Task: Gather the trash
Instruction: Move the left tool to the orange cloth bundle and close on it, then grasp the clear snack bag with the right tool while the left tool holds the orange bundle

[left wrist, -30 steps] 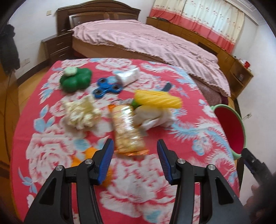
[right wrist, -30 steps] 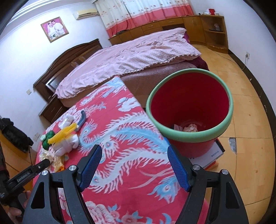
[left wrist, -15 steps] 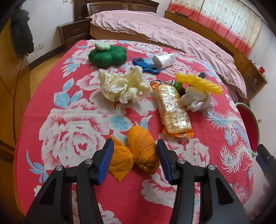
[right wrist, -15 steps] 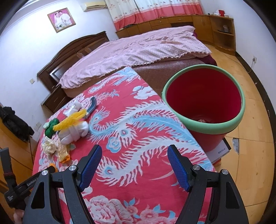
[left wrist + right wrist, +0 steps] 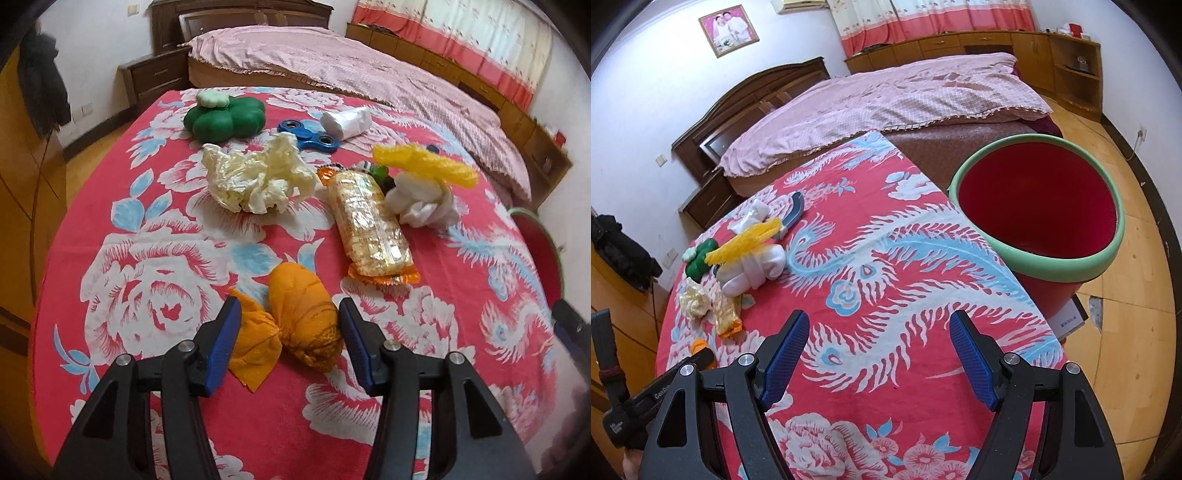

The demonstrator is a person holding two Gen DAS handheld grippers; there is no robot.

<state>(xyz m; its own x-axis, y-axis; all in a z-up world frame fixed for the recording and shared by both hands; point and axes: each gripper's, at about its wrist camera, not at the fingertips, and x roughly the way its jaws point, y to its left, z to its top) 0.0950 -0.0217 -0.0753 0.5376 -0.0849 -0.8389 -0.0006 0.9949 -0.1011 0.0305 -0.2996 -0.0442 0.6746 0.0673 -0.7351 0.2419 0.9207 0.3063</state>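
Note:
My left gripper [image 5: 290,338] is open, its blue pads on either side of a crumpled orange wad [image 5: 301,319] on the red flowered tablecloth [image 5: 147,295]; I cannot tell if they touch it. Beyond it lie a gold snack wrapper [image 5: 369,221], a crumpled cream paper [image 5: 255,177], a white wad [image 5: 421,201] with a yellow strip [image 5: 424,164] and a white roll [image 5: 345,122]. My right gripper [image 5: 877,350] is open and empty above the cloth. The red bin with a green rim [image 5: 1041,206] stands off the table's right edge.
A green flower-shaped toy [image 5: 225,118] and a blue fidget spinner [image 5: 308,134] lie at the table's far side. A bed [image 5: 886,96] stands behind the table. Wooden floor [image 5: 1137,295] surrounds the bin. The left gripper's body shows in the right wrist view [image 5: 653,398].
My left gripper has pulled back from the snack wrapper and come down around the orange wad. My right gripper has drawn back and left, away from the bin.

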